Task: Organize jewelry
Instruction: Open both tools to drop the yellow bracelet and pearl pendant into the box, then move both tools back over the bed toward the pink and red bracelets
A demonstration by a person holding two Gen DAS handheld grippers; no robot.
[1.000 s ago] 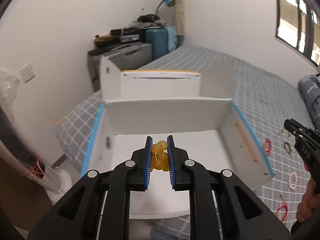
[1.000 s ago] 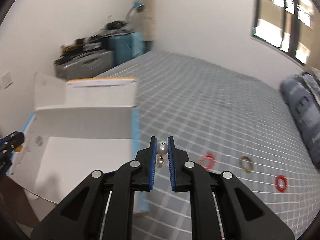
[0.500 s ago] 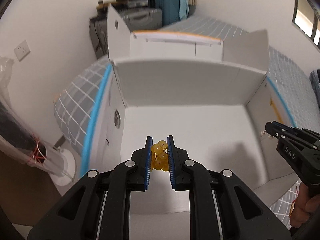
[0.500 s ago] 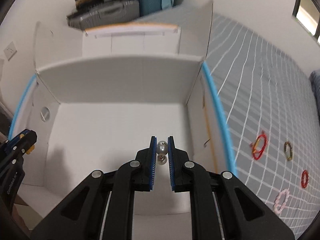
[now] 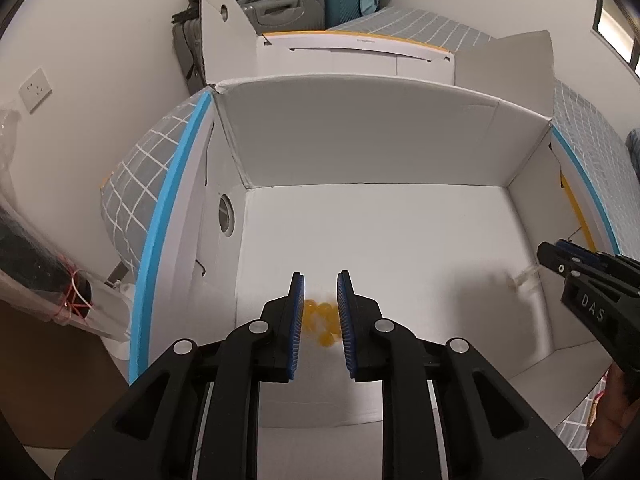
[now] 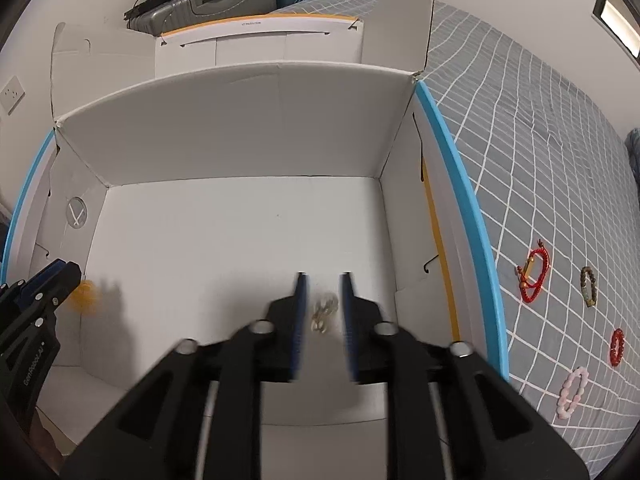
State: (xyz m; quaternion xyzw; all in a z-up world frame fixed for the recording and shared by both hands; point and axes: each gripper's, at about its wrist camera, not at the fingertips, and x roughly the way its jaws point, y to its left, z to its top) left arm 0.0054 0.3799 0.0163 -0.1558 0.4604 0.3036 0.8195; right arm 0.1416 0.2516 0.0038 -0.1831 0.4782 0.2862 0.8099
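**Letting go of two pieces over the white box**

Opening over a white cardboard box, the left gripper has its blue pads parted, and a yellow bead bracelet shows in the gap between them, blurred and clear of both pads. The bracelet sits low against the box floor, toward the near left part of the box. In the right wrist view the same bracelet appears as a yellow smear just beside the tips of the left gripper, close to the left wall.

The right gripper is opening too. Its jaws stand apart and a pale pearl piece is seen between them, touching neither pad, over the near right part of the box floor. From the left wrist view the right gripper reaches in at the right wall, with a faint pale blur just beside its tips; whether that piece has landed cannot be told.

The box stands on a bed with a grey checked cover, its flaps up and blue tape along both side edges. On the cover to the right of the box lie a red cord bracelet, a dark bead bracelet, a red bead bracelet and a pink bead bracelet, all well apart from the box. Suitcases stand against the far wall.
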